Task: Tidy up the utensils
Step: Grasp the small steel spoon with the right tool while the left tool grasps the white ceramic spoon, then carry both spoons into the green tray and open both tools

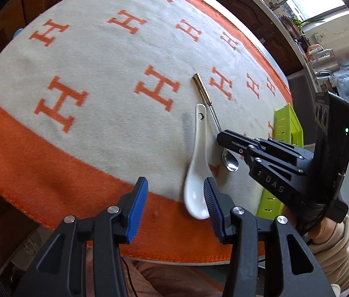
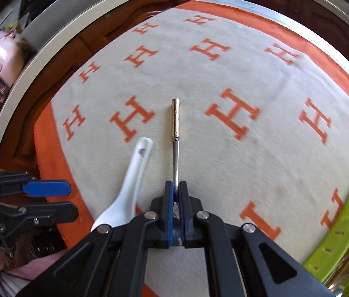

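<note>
On the orange-edged blanket (image 2: 261,148), the right gripper (image 2: 175,193) is clamped on the metal spoon (image 2: 175,121) beside the white spoon (image 1: 198,158); left gripper (image 1: 175,200) apart over its bowl; wide bare cloth beyond, green basket (image 1: 287,123) at the blanket's edge

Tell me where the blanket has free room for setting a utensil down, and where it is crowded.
Free: the wide cream area of the orange-and-cream H-patterned blanket beyond the metal spoon's handle tip, and the stretch between the slim metal spoon and the lime-green plastic basket. Crowded: near the white ceramic soup spoon, where both grippers work.
</note>
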### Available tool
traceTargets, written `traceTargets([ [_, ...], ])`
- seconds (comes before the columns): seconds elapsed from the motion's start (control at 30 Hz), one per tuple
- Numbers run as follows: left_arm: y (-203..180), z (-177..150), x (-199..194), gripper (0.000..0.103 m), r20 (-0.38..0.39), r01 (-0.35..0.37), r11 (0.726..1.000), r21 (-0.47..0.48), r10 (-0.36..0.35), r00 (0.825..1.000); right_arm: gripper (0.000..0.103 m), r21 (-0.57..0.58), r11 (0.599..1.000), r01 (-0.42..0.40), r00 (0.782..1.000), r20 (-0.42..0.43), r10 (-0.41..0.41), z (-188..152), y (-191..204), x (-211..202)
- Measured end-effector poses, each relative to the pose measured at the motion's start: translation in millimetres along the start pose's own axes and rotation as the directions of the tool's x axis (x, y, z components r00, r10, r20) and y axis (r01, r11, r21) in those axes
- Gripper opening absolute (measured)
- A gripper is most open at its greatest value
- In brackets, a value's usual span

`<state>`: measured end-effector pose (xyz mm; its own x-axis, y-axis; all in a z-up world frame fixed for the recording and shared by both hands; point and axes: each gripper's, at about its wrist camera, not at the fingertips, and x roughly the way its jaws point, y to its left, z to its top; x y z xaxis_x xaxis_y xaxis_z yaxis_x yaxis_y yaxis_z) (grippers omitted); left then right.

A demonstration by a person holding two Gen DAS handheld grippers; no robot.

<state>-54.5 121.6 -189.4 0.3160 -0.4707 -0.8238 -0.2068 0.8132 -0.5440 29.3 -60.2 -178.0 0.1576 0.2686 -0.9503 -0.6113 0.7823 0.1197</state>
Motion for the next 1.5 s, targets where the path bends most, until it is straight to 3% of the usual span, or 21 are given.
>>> traceTargets([
  [0.23,-21,4,27,0.045,-0.037,-0.019,0.999,0.049,0.021,0.999,0.003,0.117,0.990,0.082,0.996,0.028,-0.085,-13,-12,-10],
  [0.33,-35,2,30,0.045,0.001,-0.076,0.990,0.121,0.077,0.997,0.003,0.155,0.984,0.088,0.995,0.031,-0.094,-19,-18,-13],
  [0.47,-52,-4,36,0.045,0.052,-0.170,0.957,0.236,0.162,0.985,0.004,0.175,0.980,0.091,0.994,0.039,-0.099,-26,-20,-16],
  [0.6,-69,-15,43,0.045,0.116,-0.268,0.901,0.340,0.242,0.963,0.004,0.186,0.978,0.097,0.993,0.045,-0.107,-29,-19,-17],
  [0.63,-69,-17,42,0.042,0.127,-0.280,0.893,0.353,0.251,0.960,0.004,0.187,0.977,0.099,0.993,0.046,-0.110,-29,-18,-17],
  [0.67,-71,-19,43,0.032,0.140,-0.291,0.885,0.363,0.257,0.956,0.004,0.187,0.977,0.101,0.993,0.047,-0.112,-29,-18,-17],
  [0.7,-72,-19,44,0.025,0.137,-0.278,0.888,0.367,0.244,0.960,0.004,0.186,0.977,0.104,0.992,0.047,-0.115,-29,-17,-16],
  [0.73,-72,-18,44,0.010,0.125,-0.250,0.898,0.363,0.219,0.968,0.004,0.185,0.977,0.107,0.992,0.047,-0.117,-29,-17,-16],
  [0.77,-70,-17,44,0.009,0.109,-0.219,0.911,0.350,0.193,0.975,0.004,0.183,0.977,0.109,0.992,0.046,-0.119,-29,-17,-16],
  [0.93,-53,-16,40,0.004,0.096,-0.113,0.956,0.269,0.090,0.991,0.004,0.198,0.975,0.099,0.993,0.042,-0.109,-27,-17,-15],
  [1.03,-45,-13,34,0.004,0.091,-0.086,0.968,0.234,0.066,0.994,0.003,0.223,0.972,0.068,0.996,0.048,-0.081,-28,-18,-16],
  [1.27,-50,0,14,0.004,0.105,-0.055,0.977,0.208,0.033,0.994,0.003,0.326,0.945,-0.004,0.995,0.095,-0.029,-29,-25,-31],
  [1.5,-89,14,0,0.004,0.107,-0.030,0.958,0.286,-0.001,0.994,0.003,0.442,0.895,-0.059,0.982,0.189,-0.029,-41,-41,-74],
])
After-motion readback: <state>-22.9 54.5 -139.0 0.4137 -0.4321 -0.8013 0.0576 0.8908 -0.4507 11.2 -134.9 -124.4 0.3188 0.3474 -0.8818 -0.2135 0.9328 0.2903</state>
